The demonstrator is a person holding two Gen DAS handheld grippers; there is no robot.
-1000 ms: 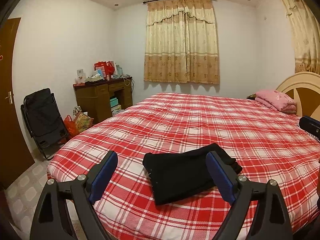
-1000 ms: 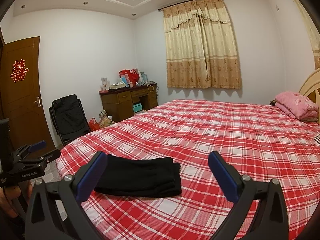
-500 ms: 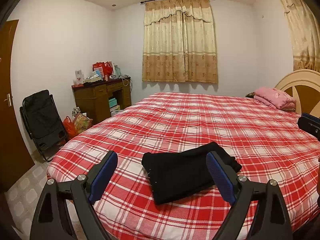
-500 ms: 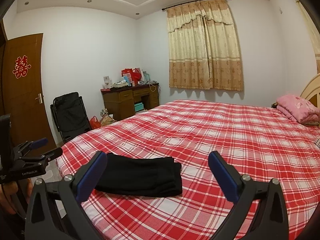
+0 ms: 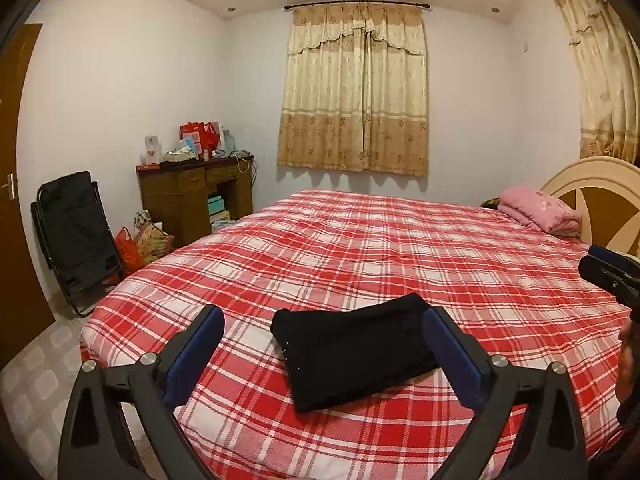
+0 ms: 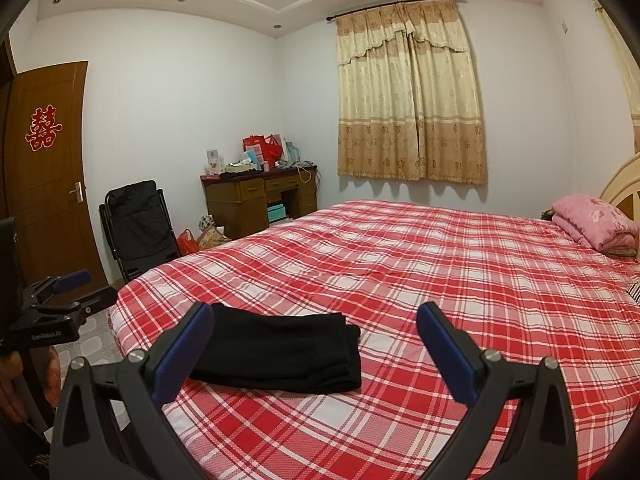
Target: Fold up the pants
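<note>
Pants [image 5: 358, 350] lie folded into a compact black stack near the bed's [image 5: 400, 248] foot corner, untouched; left gripper [image 5: 324, 354] is opening with nothing pinched, right gripper [image 6: 314, 350] spread and empty; folding looks finished, so next likely calls for only a withdrawal.

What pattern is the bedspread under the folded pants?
Red and white plaid bedspread, under the black pants; clearest in the left wrist view.

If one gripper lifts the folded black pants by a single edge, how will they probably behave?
The black pants look like soft cloth in loose layers, so they would probably droop and unfold. They likely weigh little. On the checked bedspread, a push would probably bunch them rather than slide them whole.
</note>
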